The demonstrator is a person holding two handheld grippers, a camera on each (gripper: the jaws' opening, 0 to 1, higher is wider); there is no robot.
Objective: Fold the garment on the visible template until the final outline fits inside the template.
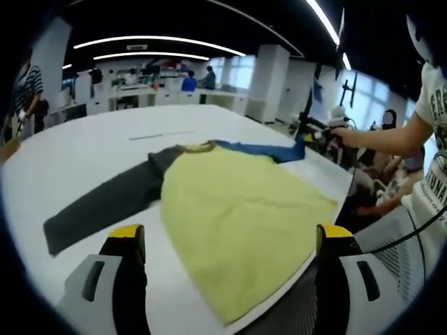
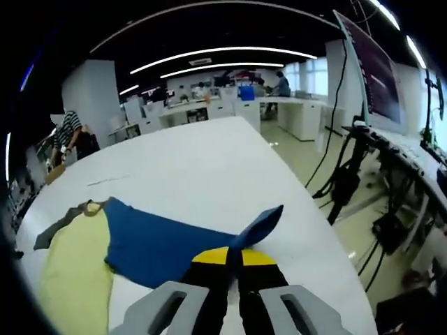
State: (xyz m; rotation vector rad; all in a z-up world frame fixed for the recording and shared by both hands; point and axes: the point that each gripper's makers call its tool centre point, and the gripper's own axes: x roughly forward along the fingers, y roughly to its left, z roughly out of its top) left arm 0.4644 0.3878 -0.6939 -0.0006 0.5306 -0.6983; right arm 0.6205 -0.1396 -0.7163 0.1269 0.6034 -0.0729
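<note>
A long-sleeved garment lies spread on the white table [image 1: 91,153]: yellow body [image 1: 237,209], grey sleeve [image 1: 105,206] stretched to the left, blue sleeve [image 1: 258,149] reaching to the far right. My left gripper [image 1: 230,237] is open wide, its yellow-tipped jaws standing either side of the yellow body's near part. In the right gripper view my right gripper [image 2: 228,257] is shut on the cuff of the blue sleeve [image 2: 160,244], lifting it a little off the table. The yellow body [image 2: 70,272] lies to its left. A person's arm holds the right gripper [image 1: 308,137] at the table's far right edge.
A thin dark line [image 1: 160,135] marks the table beyond the garment. The table's right edge [image 2: 328,237] drops to a floor with stands and cables [image 2: 346,178]. A person in a white shirt [image 1: 429,160] stands at right. Desks and people fill the background.
</note>
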